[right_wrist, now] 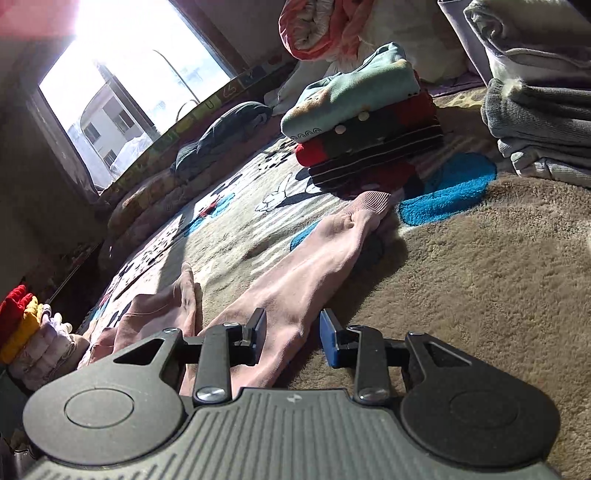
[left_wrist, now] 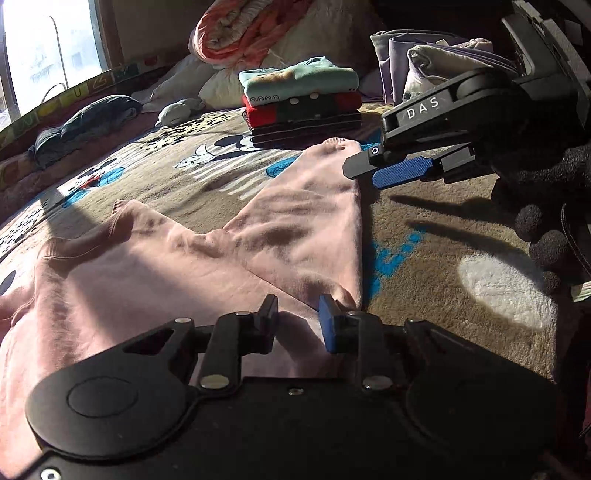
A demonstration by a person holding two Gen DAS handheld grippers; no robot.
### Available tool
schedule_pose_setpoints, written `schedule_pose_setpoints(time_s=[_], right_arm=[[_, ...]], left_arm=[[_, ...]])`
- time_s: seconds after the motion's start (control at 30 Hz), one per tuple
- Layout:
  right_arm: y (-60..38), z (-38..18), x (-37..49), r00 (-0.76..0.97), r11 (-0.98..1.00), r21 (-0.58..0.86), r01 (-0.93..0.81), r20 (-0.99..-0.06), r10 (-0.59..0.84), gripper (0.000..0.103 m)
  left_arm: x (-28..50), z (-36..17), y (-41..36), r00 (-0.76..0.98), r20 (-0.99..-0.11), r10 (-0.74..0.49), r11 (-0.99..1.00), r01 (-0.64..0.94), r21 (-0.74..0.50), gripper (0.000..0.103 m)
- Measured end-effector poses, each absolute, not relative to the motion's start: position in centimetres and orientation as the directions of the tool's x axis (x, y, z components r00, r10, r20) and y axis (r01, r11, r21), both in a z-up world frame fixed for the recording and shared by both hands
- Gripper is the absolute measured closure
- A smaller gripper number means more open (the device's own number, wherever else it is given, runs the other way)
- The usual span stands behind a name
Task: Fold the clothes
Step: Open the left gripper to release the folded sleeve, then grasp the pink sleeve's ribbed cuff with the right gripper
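A pink sweatshirt (left_wrist: 155,266) lies flat on the plush cartoon-print blanket (left_wrist: 450,229), one sleeve (left_wrist: 310,206) folded up toward the far side. My left gripper (left_wrist: 298,323) hovers open over the shirt's near right edge, with nothing between its fingers. My right gripper (left_wrist: 364,168) sits just right of the sleeve cuff (left_wrist: 338,146). In the right wrist view, the right gripper (right_wrist: 293,336) is open low over the sleeve (right_wrist: 314,266), which runs away to its ribbed cuff (right_wrist: 371,203).
A stack of folded clothes (left_wrist: 303,99) (right_wrist: 362,129) stands just beyond the cuff. Grey and lavender folded piles (left_wrist: 424,62) (right_wrist: 535,110) are at the far right. A rolled orange quilt (left_wrist: 240,33), a dark garment (left_wrist: 85,122) and a window lie beyond.
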State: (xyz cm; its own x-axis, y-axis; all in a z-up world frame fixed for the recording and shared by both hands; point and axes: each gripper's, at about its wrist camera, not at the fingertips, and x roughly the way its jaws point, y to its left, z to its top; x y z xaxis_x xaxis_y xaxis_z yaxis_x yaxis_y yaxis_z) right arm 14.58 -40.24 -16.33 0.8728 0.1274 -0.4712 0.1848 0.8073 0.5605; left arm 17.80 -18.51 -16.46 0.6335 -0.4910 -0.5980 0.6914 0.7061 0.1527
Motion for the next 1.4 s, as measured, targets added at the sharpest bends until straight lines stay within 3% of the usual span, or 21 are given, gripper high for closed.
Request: schedule_pose_setpoints(time_s=[0.1, 0.13, 0.2, 0.27, 0.37, 0.4, 0.47, 0.5, 0.57, 0.67, 0.7, 0.77, 0.87, 0.97, 1.1, 1.23, 1.4], right_arm=[[-40.7, -17.0, 16.6, 0.850, 0.837, 0.500, 0.224, -0.521, 0.084, 0.064], [-40.9, -17.2, 17.3, 0.841, 0.846, 0.479, 0.236, -0.536, 0.068, 0.069], [-41.3, -17.6, 18.5, 0.825, 0.859, 0.440, 0.261, -0.564, 0.039, 0.100], [-42.1, -17.9, 18.3, 0.826, 0.839, 0.466, 0.281, -0.563, 0.036, 0.103], [-43.1, -18.0, 17.9, 0.829, 0.813, 0.499, 0.300, -0.558, 0.036, 0.103], [-43.3, -17.8, 17.6, 0.840, 0.800, 0.522, 0.296, -0.542, 0.043, 0.097], [-44.0, -17.5, 17.0, 0.863, 0.758, 0.585, 0.287, -0.502, 0.061, 0.080], [-44.3, -17.4, 17.0, 0.871, 0.745, 0.602, 0.287, -0.488, 0.059, 0.061], [-44.9, -17.3, 17.6, 0.880, 0.724, 0.626, 0.290, -0.472, 0.056, 0.049], [-46.0, -18.1, 19.8, 0.870, 0.704, 0.640, 0.308, -0.489, 0.064, 0.051], [-46.3, -18.4, 20.6, 0.864, 0.703, 0.638, 0.315, -0.500, 0.066, 0.068], [-46.2, -18.5, 21.9, 0.842, 0.751, 0.570, 0.334, -0.539, 0.035, 0.087], [-46.7, -18.5, 21.9, 0.837, 0.756, 0.543, 0.367, -0.548, -0.013, 0.094], [-46.9, -18.9, 22.1, 0.835, 0.759, 0.532, 0.375, -0.549, -0.027, 0.092], [-45.9, -16.8, 20.9, 0.847, 0.791, 0.483, 0.375, -0.525, -0.082, 0.073], [-42.2, -13.9, 20.2, 0.882, 0.903, 0.339, 0.264, -0.464, -0.084, 0.073], [-40.4, -15.4, 25.1, 0.812, 0.971, 0.175, 0.162, -0.582, -0.031, 0.080]], left_arm=[[18.1, -16.8, -18.3, 0.623, -0.599, -0.504, 0.716, 0.688, 0.114, 0.078], [18.1, -16.8, -18.4, 0.621, -0.599, -0.505, 0.714, 0.691, 0.115, 0.078], [18.2, -16.8, -18.3, 0.616, -0.599, -0.511, 0.714, 0.693, 0.104, 0.078], [18.3, -16.8, -18.1, 0.608, -0.601, -0.519, 0.713, 0.696, 0.088, 0.078], [18.7, -16.8, -17.7, 0.591, -0.604, -0.535, 0.714, 0.698, 0.051, 0.078], [18.8, -16.8, -17.7, 0.587, -0.604, -0.538, 0.714, 0.699, 0.043, 0.078], [18.8, -16.8, -17.5, 0.582, -0.604, -0.544, 0.714, 0.699, 0.030, 0.078], [18.8, -16.8, -17.5, 0.581, -0.603, -0.546, 0.715, 0.699, 0.026, 0.078], [18.8, -16.9, -17.5, 0.581, -0.602, -0.547, 0.716, 0.698, 0.023, 0.078], [19.0, -16.9, -17.4, 0.577, -0.602, -0.552, 0.716, 0.698, 0.012, 0.078], [19.0, -16.9, -17.4, 0.574, -0.602, -0.554, 0.716, 0.698, 0.007, 0.078], [19.1, -16.9, -17.3, 0.569, -0.604, -0.559, 0.715, 0.699, -0.004, 0.078], [19.2, -16.9, -17.1, 0.563, -0.605, -0.563, 0.715, 0.699, -0.015, 0.078], [19.3, -17.0, -17.0, 0.559, -0.605, -0.567, 0.715, 0.699, -0.025, 0.078], [19.2, -16.9, -16.9, 0.556, -0.606, -0.569, 0.716, 0.698, -0.032, 0.078], [19.4, -16.9, -16.8, 0.551, -0.606, -0.574, 0.716, 0.696, -0.045, 0.078], [19.4, -16.8, -16.7, 0.547, -0.606, -0.578, 0.716, 0.696, -0.055, 0.078]])
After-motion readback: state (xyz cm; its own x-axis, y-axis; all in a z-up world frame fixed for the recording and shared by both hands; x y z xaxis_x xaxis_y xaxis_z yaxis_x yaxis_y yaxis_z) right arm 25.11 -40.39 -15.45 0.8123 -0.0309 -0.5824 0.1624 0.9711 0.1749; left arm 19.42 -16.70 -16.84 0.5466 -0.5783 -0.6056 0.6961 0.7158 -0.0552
